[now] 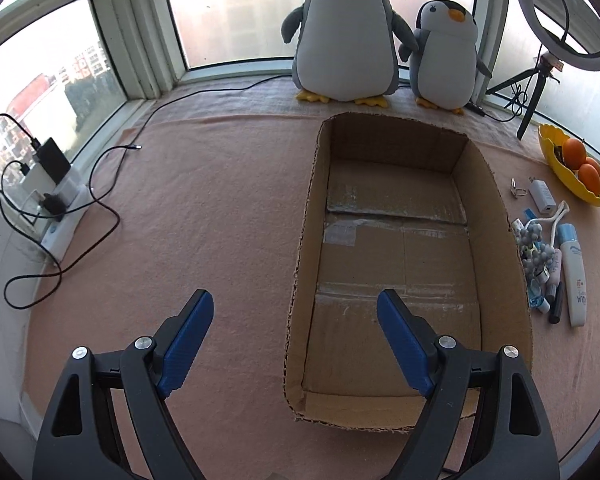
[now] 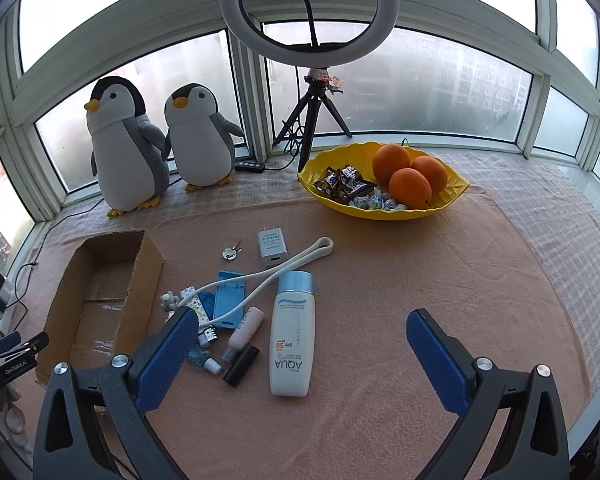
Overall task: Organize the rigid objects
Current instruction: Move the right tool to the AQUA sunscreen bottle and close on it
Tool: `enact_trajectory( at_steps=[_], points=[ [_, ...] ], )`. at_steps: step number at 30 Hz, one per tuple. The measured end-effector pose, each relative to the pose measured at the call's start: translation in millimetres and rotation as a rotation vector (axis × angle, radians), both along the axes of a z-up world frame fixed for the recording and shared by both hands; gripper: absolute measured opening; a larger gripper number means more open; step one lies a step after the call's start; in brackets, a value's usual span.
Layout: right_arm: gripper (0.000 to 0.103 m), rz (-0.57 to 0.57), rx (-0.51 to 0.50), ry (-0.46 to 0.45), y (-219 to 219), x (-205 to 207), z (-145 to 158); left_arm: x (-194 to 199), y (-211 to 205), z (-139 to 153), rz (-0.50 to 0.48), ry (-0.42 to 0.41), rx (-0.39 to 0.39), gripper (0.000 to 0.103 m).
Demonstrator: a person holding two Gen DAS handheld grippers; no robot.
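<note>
One cardboard box [image 2: 100,300] sits open on the pink cloth [image 2: 380,280], a jumble of small items just right of it: one white sunscreen bottle [image 2: 293,336], one blue case [image 2: 229,298], one white charger [image 2: 272,246], one black tube [image 2: 241,365], one pink bottle [image 2: 244,330]. Far right, three oranges [image 2: 410,174] fill one yellow bowl [image 2: 452,196]; two plush penguins [image 2: 160,144] line the window. Left gripper [image 1: 294,312] and right gripper [image 2: 302,334] hover wide apart, holding nothing.

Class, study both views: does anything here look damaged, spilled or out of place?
The cardboard box has ragged, torn-off top edges and holds nothing. The sunscreen bottle, charger and small toiletries lie jumbled on the cloth beside it.
</note>
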State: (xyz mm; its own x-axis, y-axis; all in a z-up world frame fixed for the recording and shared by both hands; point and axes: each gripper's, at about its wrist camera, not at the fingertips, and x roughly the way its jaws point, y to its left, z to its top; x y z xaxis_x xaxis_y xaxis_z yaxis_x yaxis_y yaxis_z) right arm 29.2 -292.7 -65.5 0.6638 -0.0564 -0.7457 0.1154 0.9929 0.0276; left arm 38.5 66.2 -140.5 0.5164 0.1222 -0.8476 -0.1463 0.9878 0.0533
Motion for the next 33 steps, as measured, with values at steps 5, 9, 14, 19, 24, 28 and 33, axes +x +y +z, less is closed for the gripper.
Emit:
enact_trajectory(
  at_steps=[5, 9, 14, 19, 24, 28, 33],
  points=[
    [0.103, -0.008, -0.044, 0.035, 0.2, 9.4, -14.3, 3.7, 3.7, -15.5, 0.004, 0.044, -0.013, 0.084],
    [0.103, -0.004, -0.044, 0.058, 0.6, 17.8, -24.7, 5.4, 4.2, -22.1, 0.000, 0.060, -0.012, 0.084],
    [0.103, 0.013, -0.054, 0.081, 4.6, 27.3, -36.2, 9.0, 5.4, -30.5, -0.005, 0.085, -0.019, 0.080],
    [0.103, 0.019, -0.010, 0.117, 0.3, 38.1, -48.6, 11.4, 5.8, -38.0, -0.007, 0.114, -0.032, 0.074],
    [0.101, 0.021, 0.038, 0.158, -9.2, 48.2, -62.6, 12.2, 5.8, -44.3, -0.010, 0.137, -0.041, 0.066],
    [0.094, 0.014, 0.065, 0.193, -16.6, 57.8, -74.6, 12.2, 6.9, -50.1, -0.008, 0.156, -0.050, 0.059],
    [0.085, 0.027, 0.057, 0.230, -12.6, 69.8, -89.5, 13.3, 7.5, -50.4, -0.011, 0.151, -0.052, 0.056]
  ],
)
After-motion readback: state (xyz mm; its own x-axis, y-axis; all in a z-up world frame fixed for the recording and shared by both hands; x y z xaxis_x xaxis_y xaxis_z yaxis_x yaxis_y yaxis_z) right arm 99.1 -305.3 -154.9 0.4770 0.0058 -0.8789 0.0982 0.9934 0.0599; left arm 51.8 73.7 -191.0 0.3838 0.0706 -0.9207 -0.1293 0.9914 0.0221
